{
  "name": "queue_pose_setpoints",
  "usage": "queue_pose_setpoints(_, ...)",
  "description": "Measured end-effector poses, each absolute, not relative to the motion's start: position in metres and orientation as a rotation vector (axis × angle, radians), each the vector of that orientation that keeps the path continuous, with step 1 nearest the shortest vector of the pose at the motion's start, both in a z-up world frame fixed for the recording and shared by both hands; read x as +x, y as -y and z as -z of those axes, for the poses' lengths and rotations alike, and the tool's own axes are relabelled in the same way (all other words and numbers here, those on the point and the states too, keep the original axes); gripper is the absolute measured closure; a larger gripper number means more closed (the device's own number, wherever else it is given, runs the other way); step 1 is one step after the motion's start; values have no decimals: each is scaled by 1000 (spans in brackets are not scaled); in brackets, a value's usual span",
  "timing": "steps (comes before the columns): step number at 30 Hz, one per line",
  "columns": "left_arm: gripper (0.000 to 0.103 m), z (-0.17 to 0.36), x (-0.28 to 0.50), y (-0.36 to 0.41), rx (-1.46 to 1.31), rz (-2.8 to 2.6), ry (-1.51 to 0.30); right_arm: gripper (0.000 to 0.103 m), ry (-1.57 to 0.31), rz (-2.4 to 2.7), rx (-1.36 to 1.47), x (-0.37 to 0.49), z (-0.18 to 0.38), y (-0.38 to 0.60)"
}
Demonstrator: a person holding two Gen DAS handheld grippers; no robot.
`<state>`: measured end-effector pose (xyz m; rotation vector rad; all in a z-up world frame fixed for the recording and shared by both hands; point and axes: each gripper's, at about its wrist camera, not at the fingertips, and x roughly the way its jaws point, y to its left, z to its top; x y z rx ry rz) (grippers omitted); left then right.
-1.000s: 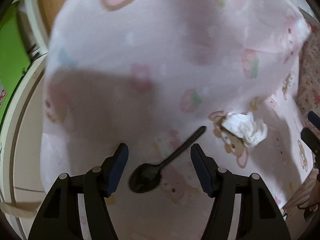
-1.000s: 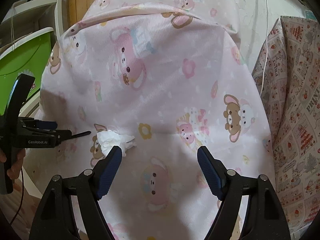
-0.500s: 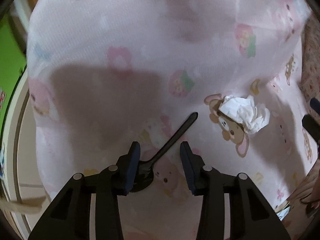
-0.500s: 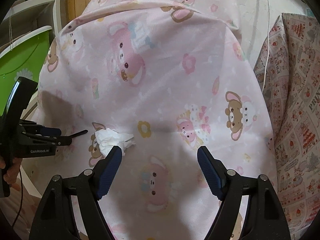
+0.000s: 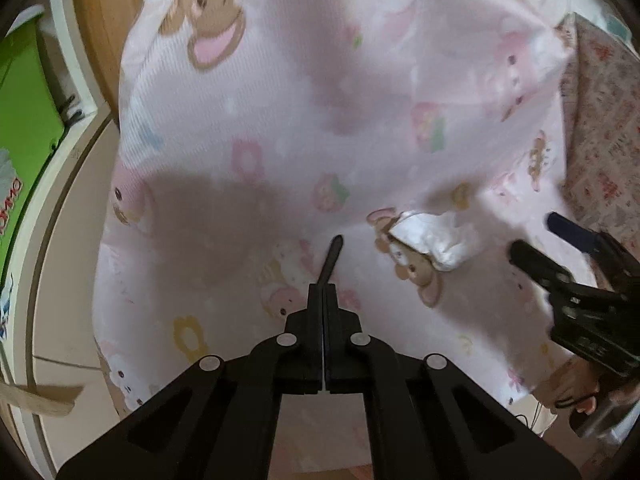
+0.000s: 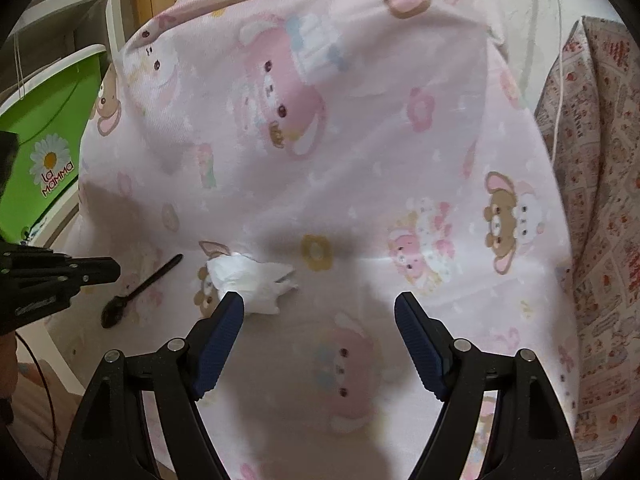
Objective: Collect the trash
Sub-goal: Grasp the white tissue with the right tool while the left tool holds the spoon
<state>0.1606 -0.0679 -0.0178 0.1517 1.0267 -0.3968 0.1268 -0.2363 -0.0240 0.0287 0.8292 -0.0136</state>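
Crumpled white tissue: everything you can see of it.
The tissue is a white, soft-looking paper wad, crumpled, a loose flap trailing right. It lies on the pink cartoon-print blanket, over a bear print. The open right gripper hovers near; one finger overlaps its edge, contact unclear.

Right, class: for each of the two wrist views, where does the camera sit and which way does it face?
Left wrist: on the left hand-held gripper, looking down along its just-closed fingers at the pink blanket; the black spoon pokes past the tips.
Right wrist: on the open right hand-held gripper, looking down at the blanket, the crumpled tissue by its left finger.
Shared: blanket, spoon, tissue; each view shows the other gripper.
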Motion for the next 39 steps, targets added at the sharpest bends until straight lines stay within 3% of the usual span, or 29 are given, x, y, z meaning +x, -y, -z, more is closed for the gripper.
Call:
queue_pose_setpoints(2, 102, 16, 159, 74, 194, 399, -1022, 23, -834, 13, 30, 132, 26, 231)
queue_pose_setpoints(4, 92, 25, 164, 71, 221, 414, -1045, 23, -834, 11, 29, 135, 27, 227)
queue_pose_setpoints(6, 68, 33, 180, 71, 242, 423, -1064, 23, -836, 7, 27, 138, 29, 222)
queue_pose_setpoints(8, 64, 50, 183, 73, 263, 424, -1071, 23, -837, 6, 23, 140, 30, 219)
queue_pose_setpoints(11, 64, 60, 189, 74, 282, 417, -1083, 23, -838, 5, 24, 142, 31, 217)
queue_pose_setpoints(13, 80, 64, 190, 76, 292, 407, -1066, 23, -837, 7, 27, 142, 31, 217)
queue_pose_setpoints(14, 95, 66, 191, 79, 299, 397, -1061, 23, -835, 7, 30, 142, 30, 218)
queue_pose_setpoints(15, 96, 69, 191, 80, 302, 401, -1068, 23, -834, 7, 34, 142, 30, 218)
queue_pose_setpoints(19, 95, 72, 189, 89, 319, 417, -1058, 23, -828, 4, 43, 142, 25, 222)
queue_pose_setpoints(22, 87, 74, 192, 87, 267, 417, -1081, 23, -828, 3, 50, 143, 24, 224)
queue_pose_setpoints(24, 76, 70, 193, 75, 221, 446, -1099, 23, -830, 1, 54, 143, 24, 224)
queue_pose_setpoints(28, 76, 69, 188, 72, 276, 439, -1084, 23, -827, 0, 53, 142, 22, 224)
queue_pose_setpoints(30, 97, 71, 188, 75, 259, 424, -1082, 23, -828, 1, 52, 142, 22, 224)
queue_pose_setpoints(39, 98, 37, 173, 66, 218, 355, -906, 23, -864, -53, 51, 148, 28, 217)
